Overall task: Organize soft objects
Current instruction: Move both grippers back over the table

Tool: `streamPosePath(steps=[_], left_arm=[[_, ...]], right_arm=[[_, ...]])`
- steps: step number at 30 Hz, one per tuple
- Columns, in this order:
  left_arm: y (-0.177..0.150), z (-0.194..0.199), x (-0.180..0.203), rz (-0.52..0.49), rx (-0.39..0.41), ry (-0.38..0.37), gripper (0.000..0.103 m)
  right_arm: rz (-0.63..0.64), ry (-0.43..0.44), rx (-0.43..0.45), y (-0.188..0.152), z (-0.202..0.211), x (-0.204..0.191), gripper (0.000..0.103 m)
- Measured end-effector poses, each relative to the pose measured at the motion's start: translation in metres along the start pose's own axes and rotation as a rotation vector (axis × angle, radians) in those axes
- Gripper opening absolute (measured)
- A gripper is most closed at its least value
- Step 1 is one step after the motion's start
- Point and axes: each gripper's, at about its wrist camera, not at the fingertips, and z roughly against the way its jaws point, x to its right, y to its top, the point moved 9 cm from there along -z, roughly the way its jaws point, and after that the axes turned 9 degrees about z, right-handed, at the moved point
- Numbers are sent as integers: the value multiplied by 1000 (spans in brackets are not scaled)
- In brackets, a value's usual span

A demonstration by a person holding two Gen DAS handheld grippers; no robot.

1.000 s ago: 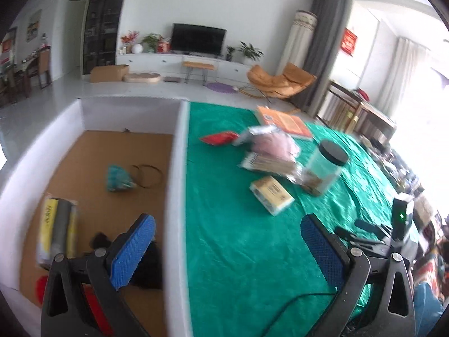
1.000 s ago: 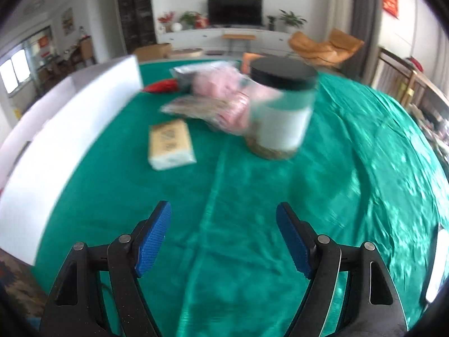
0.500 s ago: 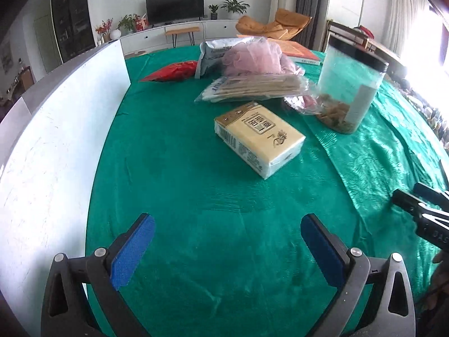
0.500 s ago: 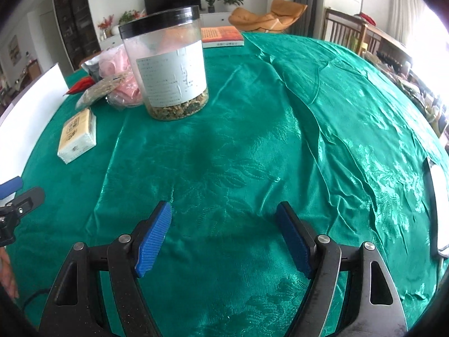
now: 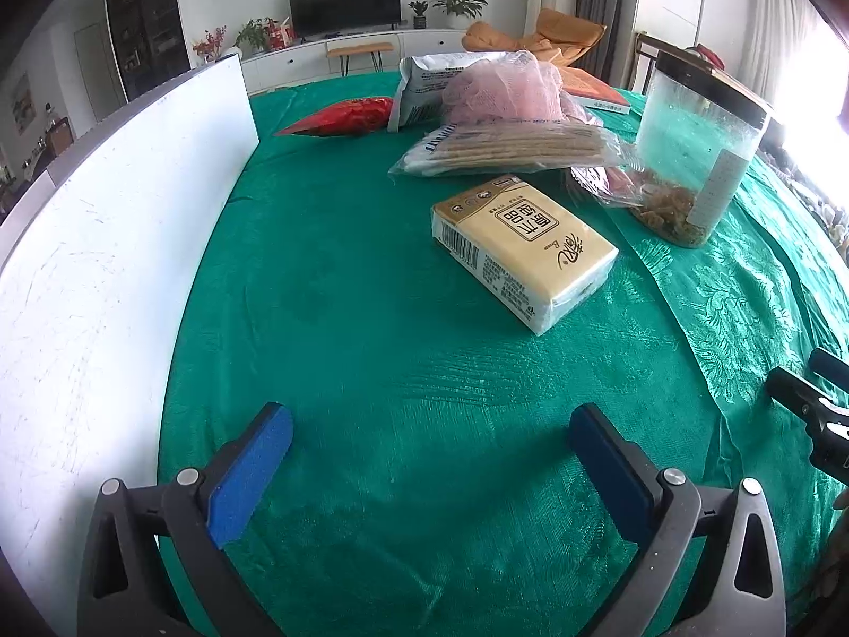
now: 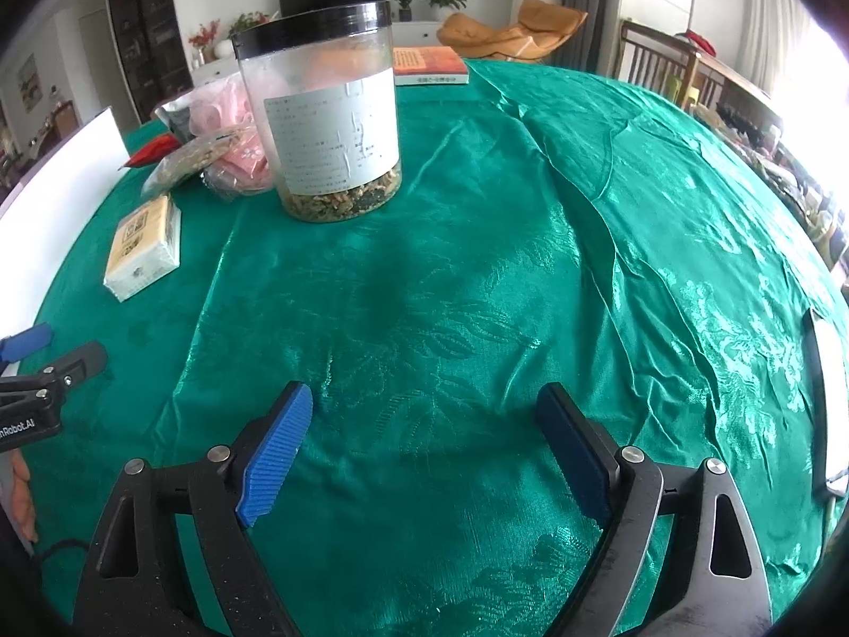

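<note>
Tissue pack [image 5: 522,249] lies flat on the green tablecloth [image 5: 345,318], toward the table's middle, near the white box wall [image 5: 106,244] that runs along the left edge — nothing touches it but the cloth. Behind it, toward the far edge, sit the other soft goods: a clear bag of sticks [image 5: 509,151], a pink mesh puff [image 5: 509,93] resting on top of that bag, a white pouch [image 5: 424,85] and a red packet [image 5: 345,117]. A clear jar with a black lid [image 6: 321,117] stands just beside the pile on its right, upright, a book [image 6: 430,66] behind it at the far edge. Your left gripper [image 5: 424,451] hovers over bare cloth short of the tissue pack, jaws spread wide, nothing between them. Your right gripper [image 6: 424,435] — jaws just widened further — is likewise spread and empty, over bare cloth at the near edge, well short of the jar.
</note>
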Motion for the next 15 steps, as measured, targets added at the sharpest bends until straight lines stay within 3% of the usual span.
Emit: streamPosePath(steps=[15], left_arm=[[5,-4,2,18,-31,3,103]], right_arm=[[0,0,0,0,0,0,90]])
